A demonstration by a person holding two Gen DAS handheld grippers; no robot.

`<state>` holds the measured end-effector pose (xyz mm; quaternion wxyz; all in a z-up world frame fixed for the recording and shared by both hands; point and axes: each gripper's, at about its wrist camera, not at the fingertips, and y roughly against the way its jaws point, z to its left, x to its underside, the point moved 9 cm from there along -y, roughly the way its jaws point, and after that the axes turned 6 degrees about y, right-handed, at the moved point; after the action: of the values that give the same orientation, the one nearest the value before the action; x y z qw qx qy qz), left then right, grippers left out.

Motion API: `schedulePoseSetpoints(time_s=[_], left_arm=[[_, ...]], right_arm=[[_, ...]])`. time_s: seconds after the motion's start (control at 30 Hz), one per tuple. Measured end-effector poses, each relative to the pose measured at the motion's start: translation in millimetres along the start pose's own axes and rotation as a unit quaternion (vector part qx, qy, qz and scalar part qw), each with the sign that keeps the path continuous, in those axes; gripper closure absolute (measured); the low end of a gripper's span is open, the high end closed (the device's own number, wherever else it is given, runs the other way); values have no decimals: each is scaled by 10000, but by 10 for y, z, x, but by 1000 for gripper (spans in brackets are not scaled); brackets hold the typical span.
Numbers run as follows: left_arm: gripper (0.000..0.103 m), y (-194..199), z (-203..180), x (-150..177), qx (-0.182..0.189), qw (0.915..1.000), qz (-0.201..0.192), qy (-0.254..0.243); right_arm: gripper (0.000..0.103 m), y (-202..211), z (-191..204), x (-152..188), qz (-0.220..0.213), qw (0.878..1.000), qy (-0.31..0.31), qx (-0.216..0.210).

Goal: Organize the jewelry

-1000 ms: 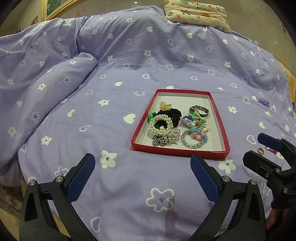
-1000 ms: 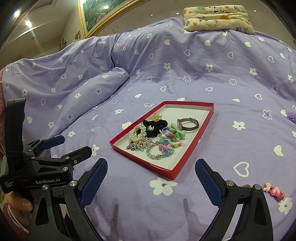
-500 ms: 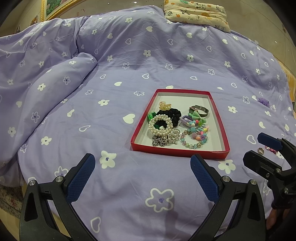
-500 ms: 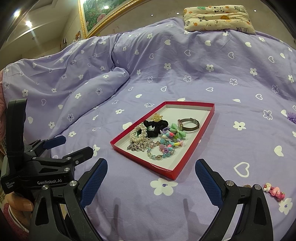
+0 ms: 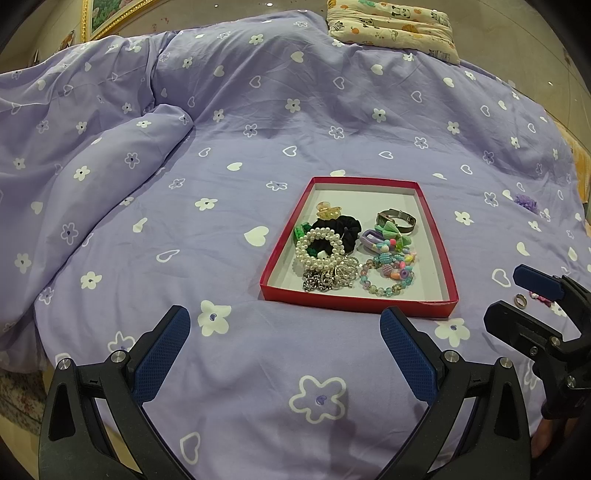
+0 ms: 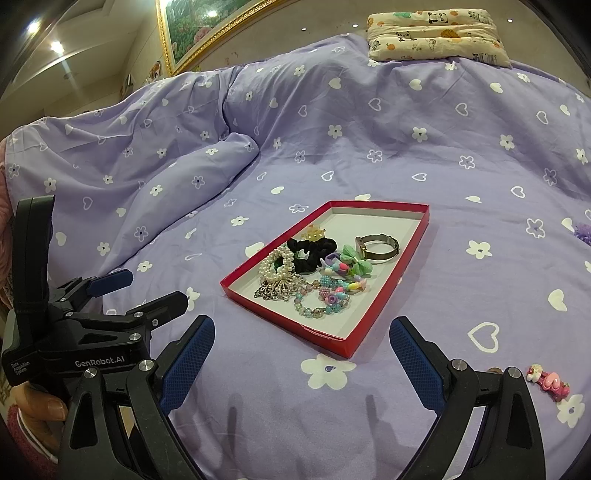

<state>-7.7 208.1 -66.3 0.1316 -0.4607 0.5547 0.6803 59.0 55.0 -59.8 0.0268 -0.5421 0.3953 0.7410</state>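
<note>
A shallow red box (image 5: 448, 266) (image 6: 391, 295) lies on the purple bedspread. It holds a pearl bracelet (image 5: 319, 247), a black scrunchie (image 5: 340, 225), a bead bracelet (image 5: 388, 275), a silver chain (image 5: 328, 277) and a metal bangle (image 5: 397, 219). A small ring (image 5: 520, 300) and a pink hair clip (image 6: 550, 382) lie on the spread right of the box. My left gripper (image 5: 284, 354) is open and empty in front of the box. My right gripper (image 6: 301, 354) is open and empty, near the box's front right corner.
A purple flower ornament (image 5: 526, 201) lies far right. A folded duvet (image 5: 92, 177) bulges at the left. A patterned pillow (image 5: 391, 26) lies at the far end. The bed's edge (image 5: 22, 387) drops off at the near left.
</note>
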Motion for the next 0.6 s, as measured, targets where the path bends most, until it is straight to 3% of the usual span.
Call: schedulePoseSetpoints(time_s=[0.6], left_arm=[[0, -15, -24, -13, 15, 10000, 9, -8]], right_arm=[[6, -2, -1, -4, 4, 10000, 0, -3]])
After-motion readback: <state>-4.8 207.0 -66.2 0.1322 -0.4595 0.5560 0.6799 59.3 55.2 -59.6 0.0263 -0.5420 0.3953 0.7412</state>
